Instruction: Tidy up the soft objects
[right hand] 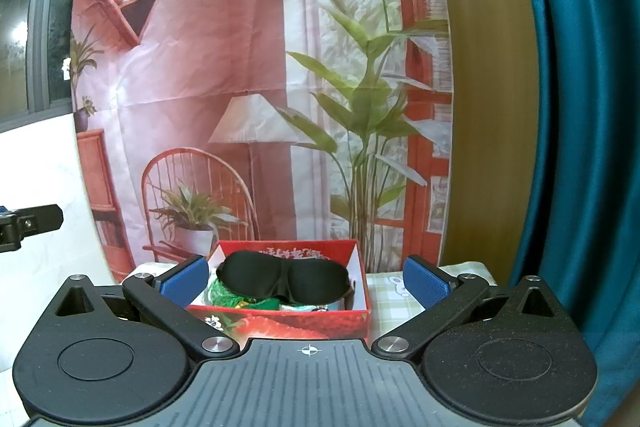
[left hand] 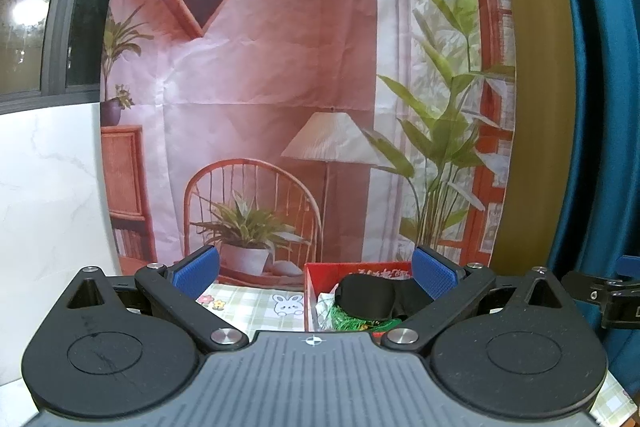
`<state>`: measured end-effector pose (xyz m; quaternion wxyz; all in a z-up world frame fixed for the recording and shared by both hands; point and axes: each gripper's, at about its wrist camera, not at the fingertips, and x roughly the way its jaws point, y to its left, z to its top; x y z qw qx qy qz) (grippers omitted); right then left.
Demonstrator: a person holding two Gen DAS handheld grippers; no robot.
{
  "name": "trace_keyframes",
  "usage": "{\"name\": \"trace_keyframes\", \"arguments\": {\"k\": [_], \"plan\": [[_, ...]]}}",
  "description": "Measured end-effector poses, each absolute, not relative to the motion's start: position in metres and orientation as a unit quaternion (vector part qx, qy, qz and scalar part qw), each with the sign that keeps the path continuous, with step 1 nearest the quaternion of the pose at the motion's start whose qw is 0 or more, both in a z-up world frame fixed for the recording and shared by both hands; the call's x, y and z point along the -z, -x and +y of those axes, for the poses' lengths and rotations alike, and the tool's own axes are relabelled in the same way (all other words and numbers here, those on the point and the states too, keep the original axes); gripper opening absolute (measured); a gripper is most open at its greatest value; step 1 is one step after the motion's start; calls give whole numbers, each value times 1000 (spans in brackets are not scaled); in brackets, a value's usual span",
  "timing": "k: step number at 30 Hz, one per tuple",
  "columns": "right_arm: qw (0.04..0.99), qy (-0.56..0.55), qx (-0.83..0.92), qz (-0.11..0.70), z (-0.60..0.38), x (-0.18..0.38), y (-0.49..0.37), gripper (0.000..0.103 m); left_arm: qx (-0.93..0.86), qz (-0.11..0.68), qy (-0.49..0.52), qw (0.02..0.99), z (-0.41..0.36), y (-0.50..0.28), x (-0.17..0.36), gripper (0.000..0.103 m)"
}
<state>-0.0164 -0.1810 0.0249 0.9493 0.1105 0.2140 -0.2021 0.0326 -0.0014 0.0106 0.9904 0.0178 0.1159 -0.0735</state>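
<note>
Red box (right hand: 280, 323): at 12 o'clock of the right gripper (right hand: 306, 281), holding a black sleep mask (right hand: 284, 277) atop green netting (right hand: 224, 293). Left gripper (left hand: 316, 273): jaws spread, empty; right likewise. Checked surface (left hand: 248, 303) shows nothing loose; sorting apparently near complete.

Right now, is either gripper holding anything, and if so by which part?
Nothing is held. The left gripper and right gripper are both open and empty; the black sleep mask lies on top of the items in the red box.
</note>
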Motion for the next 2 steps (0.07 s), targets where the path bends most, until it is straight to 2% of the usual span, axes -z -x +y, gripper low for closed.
{"name": "trace_keyframes", "arguments": {"k": [2], "plan": [[949,-110,202,215,-181,-24,17,103,74,116,-16,990,-2,-33,-10,103]]}}
